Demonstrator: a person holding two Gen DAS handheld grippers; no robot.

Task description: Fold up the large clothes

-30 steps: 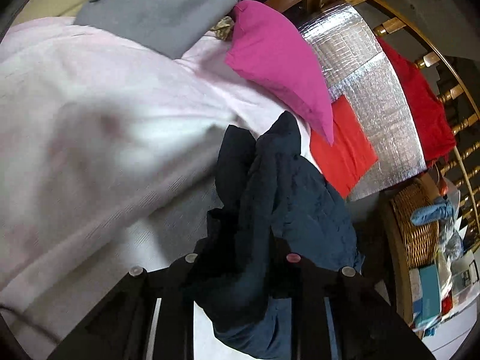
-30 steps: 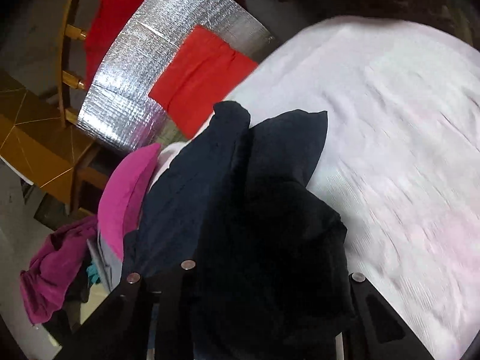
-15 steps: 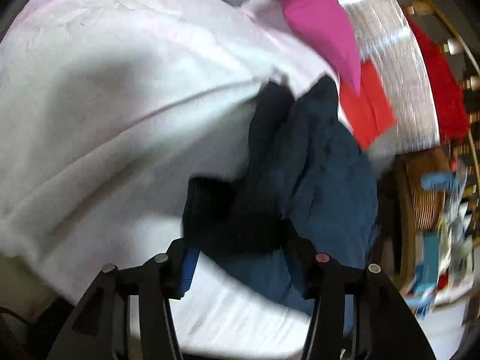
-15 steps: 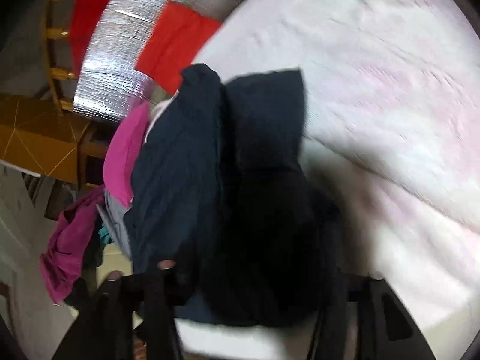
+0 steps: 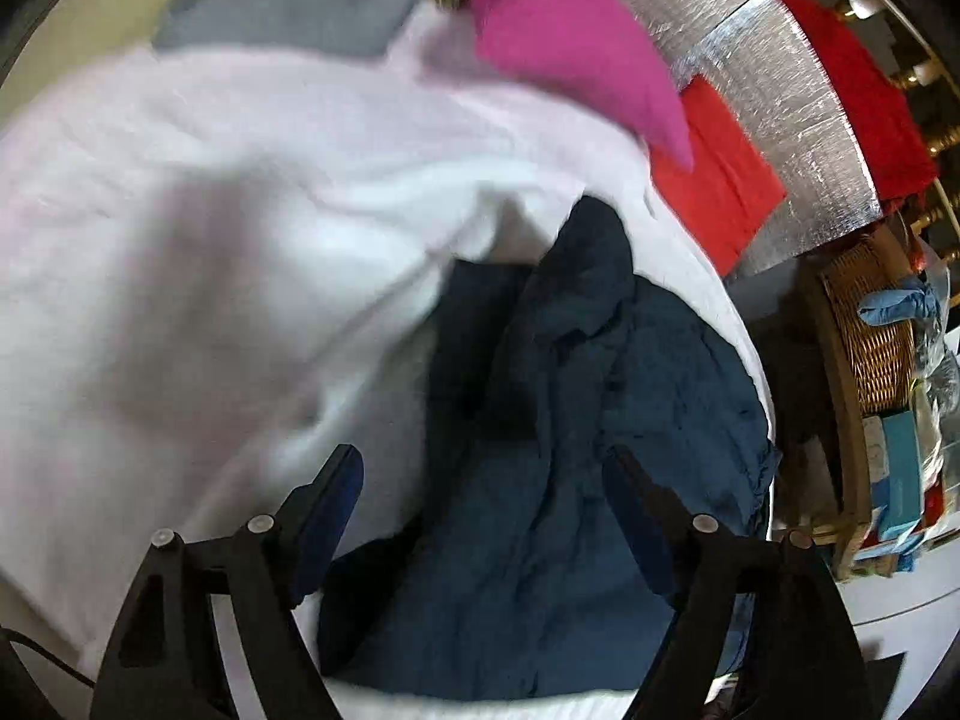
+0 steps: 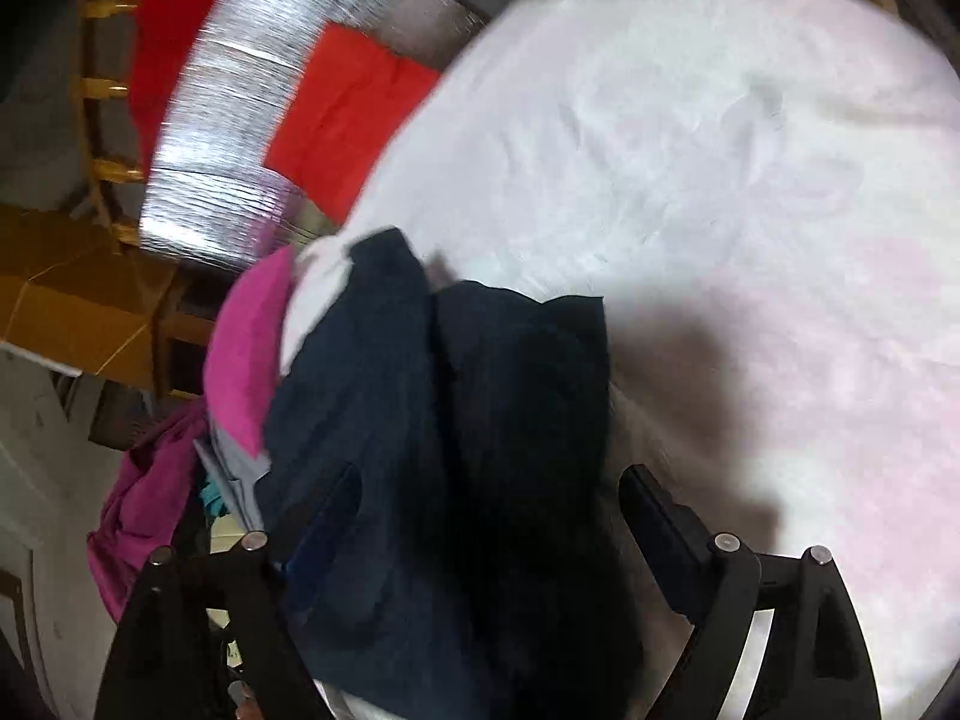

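A pale pink-white bed sheet (image 5: 198, 252) (image 6: 750, 228) covers most of both views and serves as the work surface. At its far edge stands a silver foil panel (image 5: 774, 84) (image 6: 228, 138) with a red cloth (image 5: 714, 180) (image 6: 348, 114) lying against it. A magenta pillow (image 5: 564, 42) (image 6: 246, 348) and a grey garment (image 5: 312, 0) rest at the sheet's border; a wicker basket (image 5: 876, 354) sits off to the side.

The navy garment (image 5: 558, 468) (image 6: 456, 480) lies bunched and creased on the sheet near its edge, just short of the magenta pillow.

Left gripper (image 5: 483, 480): the jaws are spread wide. The garment lies between and below the two fingers; the left finger (image 5: 336, 498) is over the sheet beside the fabric edge, and the other finger is over the navy cloth. No fabric is pinched between them.

Right gripper (image 6: 480, 510): the jaws are likewise spread wide. The garment fills the gap between the fingers and overlaps the left-hand finger in view; the right-hand finger (image 6: 660, 516) stands clear over the sheet. Nothing is clamped; whether the fingers touch the cloth cannot be determined.
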